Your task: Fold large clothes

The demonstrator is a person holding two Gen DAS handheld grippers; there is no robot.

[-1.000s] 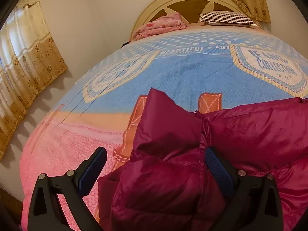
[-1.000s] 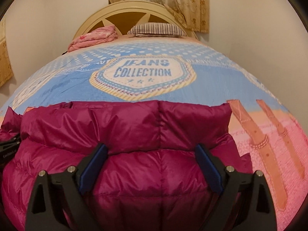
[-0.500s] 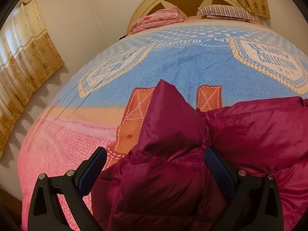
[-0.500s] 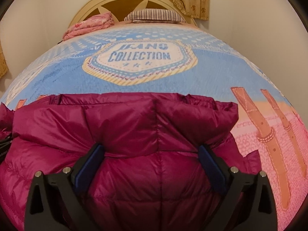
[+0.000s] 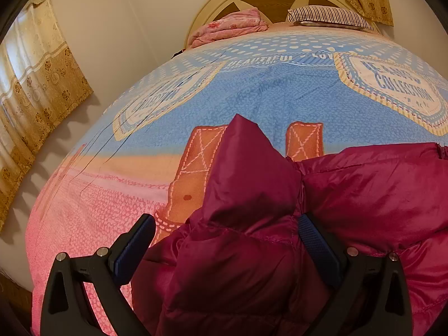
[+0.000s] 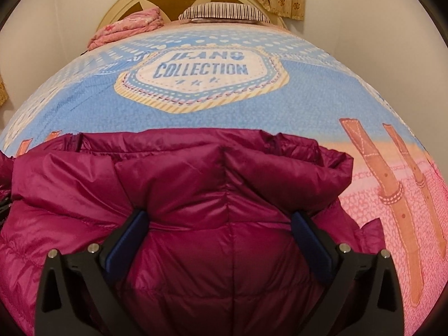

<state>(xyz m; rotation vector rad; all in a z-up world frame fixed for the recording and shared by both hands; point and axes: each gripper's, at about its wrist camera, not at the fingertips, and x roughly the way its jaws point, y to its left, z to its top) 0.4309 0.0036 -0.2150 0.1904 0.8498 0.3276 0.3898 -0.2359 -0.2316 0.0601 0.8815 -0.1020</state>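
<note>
Left gripper (image 5: pixel 226 247) and right gripper (image 6: pixel 219 236) look alike: black plastic arms with triangular cut-outs, dark-blue ribbed pads (image 5: pixel 133 249) facing inward (silver screw heads at roughly eleven and one o'clock).

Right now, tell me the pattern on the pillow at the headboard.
Narrow dark and pale stripes on the pillow, clearest in the right wrist view.

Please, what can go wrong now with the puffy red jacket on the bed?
1. The right gripper is opening, with the jacket bulging between its fingers; the puffy padding may spring back and undo the fold.
2. The left gripper is open around a raised corner, which may flop sideways.
3. The shiny fabric may slide on the bedspread.
</note>
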